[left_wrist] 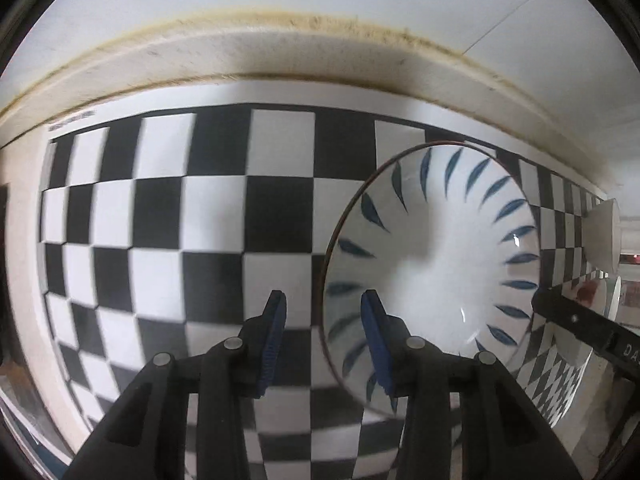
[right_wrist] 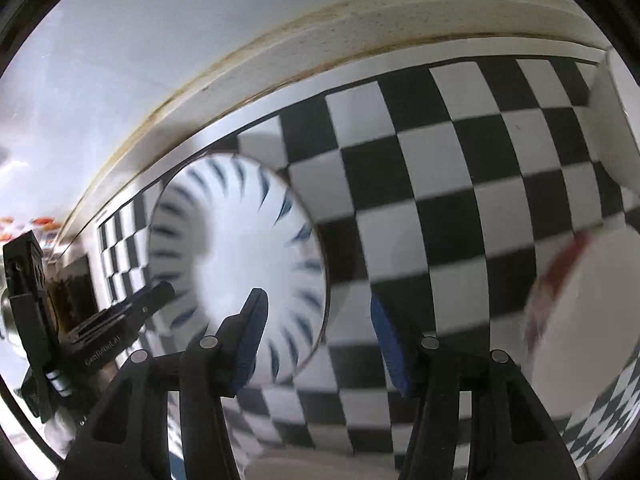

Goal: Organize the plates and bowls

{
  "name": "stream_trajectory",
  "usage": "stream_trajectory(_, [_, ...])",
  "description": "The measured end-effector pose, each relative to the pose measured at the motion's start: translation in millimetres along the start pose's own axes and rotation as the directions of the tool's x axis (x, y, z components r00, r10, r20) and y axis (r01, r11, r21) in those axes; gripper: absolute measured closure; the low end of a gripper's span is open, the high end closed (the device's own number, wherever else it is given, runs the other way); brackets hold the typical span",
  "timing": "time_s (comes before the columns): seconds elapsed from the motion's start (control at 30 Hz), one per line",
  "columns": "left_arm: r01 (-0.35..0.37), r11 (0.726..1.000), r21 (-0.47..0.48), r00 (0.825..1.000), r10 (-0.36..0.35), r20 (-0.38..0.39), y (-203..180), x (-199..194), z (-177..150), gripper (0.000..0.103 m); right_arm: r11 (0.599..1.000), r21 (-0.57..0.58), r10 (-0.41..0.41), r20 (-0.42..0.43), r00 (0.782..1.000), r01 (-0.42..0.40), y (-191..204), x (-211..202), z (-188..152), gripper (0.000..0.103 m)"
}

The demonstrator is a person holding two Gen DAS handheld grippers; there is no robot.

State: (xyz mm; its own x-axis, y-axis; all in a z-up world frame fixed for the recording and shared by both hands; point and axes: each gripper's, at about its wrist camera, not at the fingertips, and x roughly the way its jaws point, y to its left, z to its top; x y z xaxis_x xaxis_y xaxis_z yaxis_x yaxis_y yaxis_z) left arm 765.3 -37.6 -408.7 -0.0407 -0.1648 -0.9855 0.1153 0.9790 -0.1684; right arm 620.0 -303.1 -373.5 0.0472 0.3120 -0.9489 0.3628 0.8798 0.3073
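Bowl: we see a white bowl with blue leaf strokes (left_wrist: 432, 264) resting on the checkerboard mat (left_wrist: 192, 216) that covers the desk, near the mat's far edge.
Left gripper (left_wrist: 324, 340): its jaws stand apart and hold nothing; the bowl's near rim lies at about 1 o'clock, with the right-hand blue pad overlapping the rim in the left wrist view. We cannot tell if it touches.
Right gripper (right_wrist: 318, 340): jaws apart, empty; the bowl (right_wrist: 240, 268) sits at 10 o'clock, its rim between the pads.
Second dish: a blurred white plate with a red mark (right_wrist: 580, 320) lies at 3 o'clock of the right gripper.
Axis: the bowl is round, so no long axis matters; the rim is what the jaws must straddle.
Nearer hand: we judge the left slightly nearer to the bowl.
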Motion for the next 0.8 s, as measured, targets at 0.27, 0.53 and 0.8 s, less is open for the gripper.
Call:
stream_trajectory(0.27, [-0.03,0.997,0.072,0.999,0.027,0.042,-11.9,-6.5,-3.1,0.079,0.999,-0.027,-0.029,-0.013,0.999,0.029,5.0,26.4,23.2,0.091])
stream_trajectory(0.53, [-0.065,0.995,0.077,0.997,0.061,0.053,-15.4,-19.6,-31.5,0.08,0.996,-0.066,-0.068,-0.011,0.998,0.068,17.2,21.3,16.2,0.091])
stream_trajectory(0.8, [-0.066,0.994,0.09,0.994,0.058,0.094,-20.2,-64.4,-81.2,0.08,0.995,-0.095,-0.035,0.019,0.999,0.036,21.0,-13.6,-15.6,0.092])
